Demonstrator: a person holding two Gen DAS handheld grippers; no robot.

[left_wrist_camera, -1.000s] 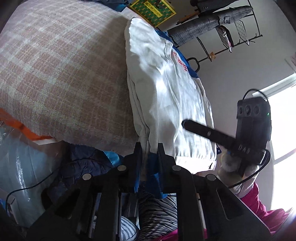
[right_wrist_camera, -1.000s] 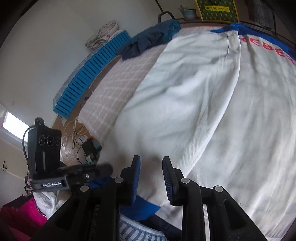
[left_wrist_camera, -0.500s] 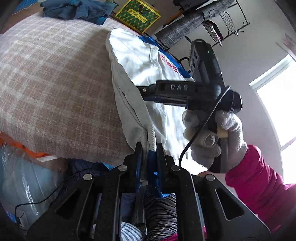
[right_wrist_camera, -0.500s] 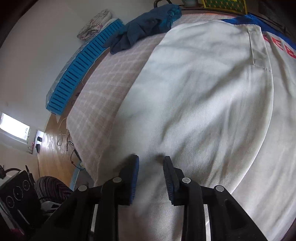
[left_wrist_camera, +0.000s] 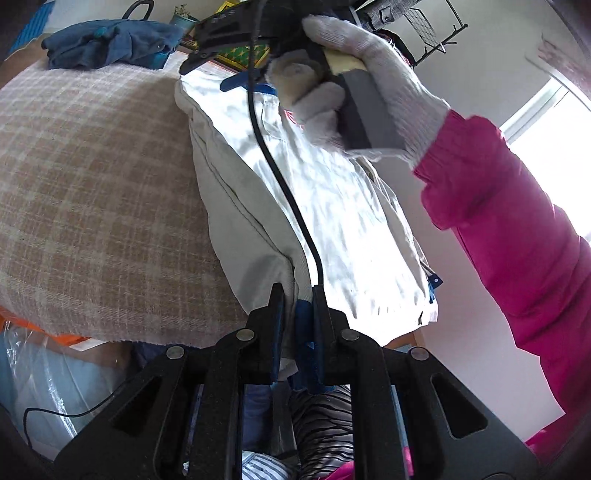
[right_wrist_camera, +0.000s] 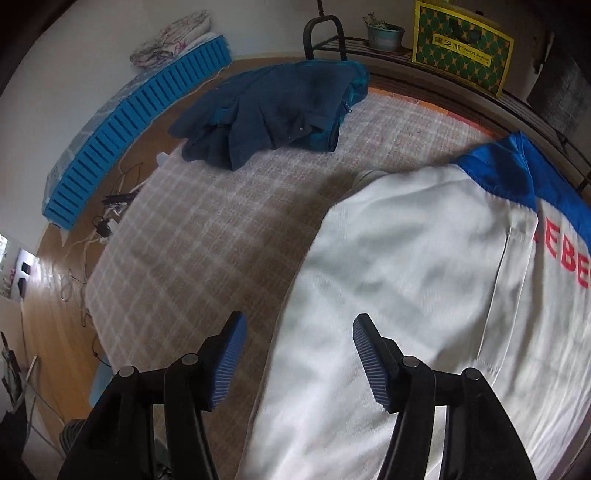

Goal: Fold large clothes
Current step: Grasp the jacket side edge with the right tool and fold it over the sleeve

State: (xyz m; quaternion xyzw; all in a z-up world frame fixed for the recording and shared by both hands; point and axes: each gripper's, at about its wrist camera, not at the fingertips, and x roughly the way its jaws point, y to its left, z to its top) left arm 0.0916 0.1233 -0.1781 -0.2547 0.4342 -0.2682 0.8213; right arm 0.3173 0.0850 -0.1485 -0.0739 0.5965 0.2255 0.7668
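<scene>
A large white jacket (left_wrist_camera: 332, 206) with blue trim and red letters lies lengthwise on a plaid bed cover (left_wrist_camera: 92, 184). My left gripper (left_wrist_camera: 298, 295) is shut on the jacket's near corner at the bed's edge. My right gripper (right_wrist_camera: 299, 332) is open and empty, hovering above the jacket's (right_wrist_camera: 406, 295) left edge near its far end. In the left wrist view the right gripper (left_wrist_camera: 236, 40) is held by a gloved hand over the jacket's far end, with its cable trailing down.
A dark blue garment (right_wrist_camera: 273, 110) lies bunched at the bed's far corner; it also shows in the left wrist view (left_wrist_camera: 110, 46). A blue slatted panel (right_wrist_camera: 136, 133) leans by the wall. A green and yellow box (right_wrist_camera: 461, 48) and a plant pot (right_wrist_camera: 382, 35) sit on a shelf behind the bed.
My right gripper has travelled from the jacket's near end to its far end and opened wide. My left gripper has kept its grip on the near corner.
</scene>
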